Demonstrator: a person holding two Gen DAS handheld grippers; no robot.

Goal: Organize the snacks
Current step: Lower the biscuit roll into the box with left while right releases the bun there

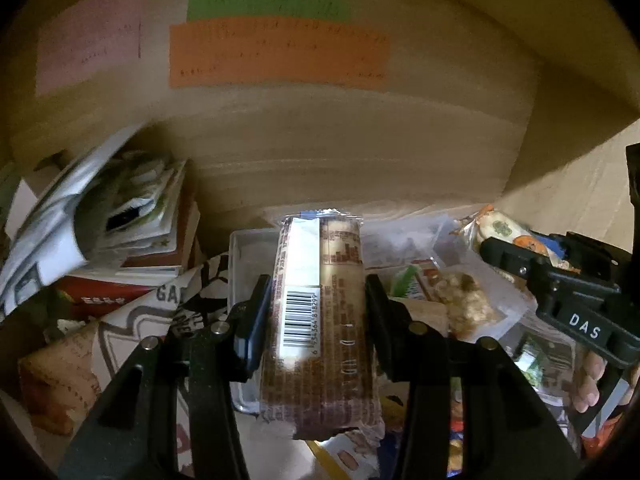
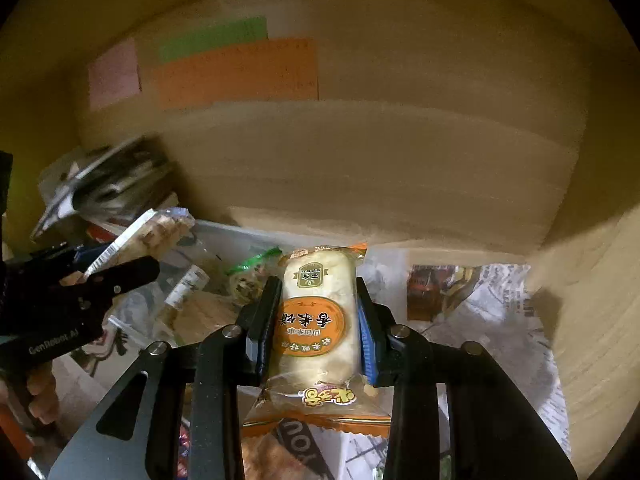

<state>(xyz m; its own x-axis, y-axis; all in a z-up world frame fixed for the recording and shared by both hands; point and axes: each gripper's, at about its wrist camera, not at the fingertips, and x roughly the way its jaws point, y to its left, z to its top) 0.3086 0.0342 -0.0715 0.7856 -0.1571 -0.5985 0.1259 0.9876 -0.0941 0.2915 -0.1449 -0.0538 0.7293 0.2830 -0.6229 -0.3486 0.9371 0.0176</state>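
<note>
My left gripper (image 1: 316, 288) is shut on a long brown biscuit pack (image 1: 320, 320) with a white barcode label, held lengthwise above a clear plastic bin (image 1: 248, 248). In the right wrist view that same gripper (image 2: 132, 268) shows at the left with the biscuit pack (image 2: 152, 236) sticking out. My right gripper (image 2: 318, 292) is shut on a pale rice-cake pack (image 2: 316, 320) with an orange oval label. The left wrist view shows it at the right edge, right gripper (image 1: 504, 252) and rice-cake pack (image 1: 500, 228) together.
Cardboard box walls (image 1: 360, 152) surround everything, with pink, green and orange notes (image 1: 276, 52) on the back one. Papers and booklets (image 1: 100, 216) pile up at the left. Loose snack packs (image 1: 460, 296) lie in the bin. Newspaper (image 2: 480, 304) lines the floor at the right.
</note>
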